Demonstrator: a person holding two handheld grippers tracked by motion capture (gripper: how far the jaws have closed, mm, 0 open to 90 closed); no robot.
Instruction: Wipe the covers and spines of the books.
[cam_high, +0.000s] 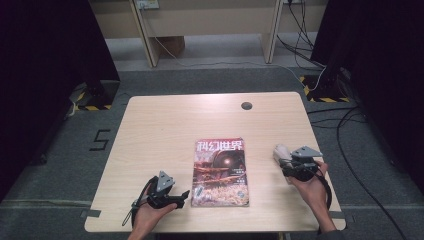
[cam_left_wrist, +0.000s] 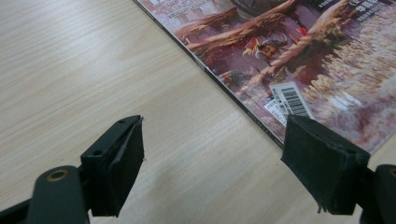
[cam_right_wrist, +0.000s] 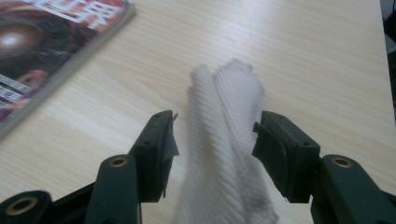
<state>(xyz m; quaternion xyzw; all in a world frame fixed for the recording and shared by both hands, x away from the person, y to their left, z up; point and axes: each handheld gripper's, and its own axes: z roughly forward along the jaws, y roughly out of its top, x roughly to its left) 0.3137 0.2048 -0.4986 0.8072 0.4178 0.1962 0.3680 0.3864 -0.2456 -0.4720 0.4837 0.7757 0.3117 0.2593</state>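
Nearest, at the table's front edge: two hands, two grippers. Left gripper (cam_high: 187, 194) of matte black plastic, topped by one grey three-cornered plate, held low just left of the magazine's near left corner. Jaws spread wide in the left gripper view, nothing between the pads but bare wood; flat, blocky rubber pads (cam_left_wrist: 126, 161) with slightly frayed edges, one of them overlapping the cover's corner in the picture, whether touching it cannot be told.

Right gripper (cam_right_wrist: 212, 140) likewise black and angular, brass-coloured rivets at the pivots, gripped by the right hand (cam_high: 314, 186) near the table's right edge. Jaws partly apart, straddling one white cloth (cam_right_wrist: 226, 154): soft, ribbed knit, bunched into a loose upright fold with two rounded lobes at the top. Right pad against the fabric's edge, left pad a sliver clear of it; no squeeze visible.

Between the grippers, one magazine (cam_high: 221, 172): flat, rectangular, glossy cover in reds and browns with a dark sphere, a red title band of large characters along the far edge, two white barcode labels (cam_left_wrist: 290, 100) near the front left corner. Thin stacked page edges along the spine.

Underneath, one table (cam_high: 165, 125): pale laminate with fine straight wood grain, rounded corners, one dark round grommet hole (cam_high: 246, 105) near the far edge.

Farthest: grey carpet floor, wooden furniture legs, loose cables, yellow-black hazard tape at two stand bases.
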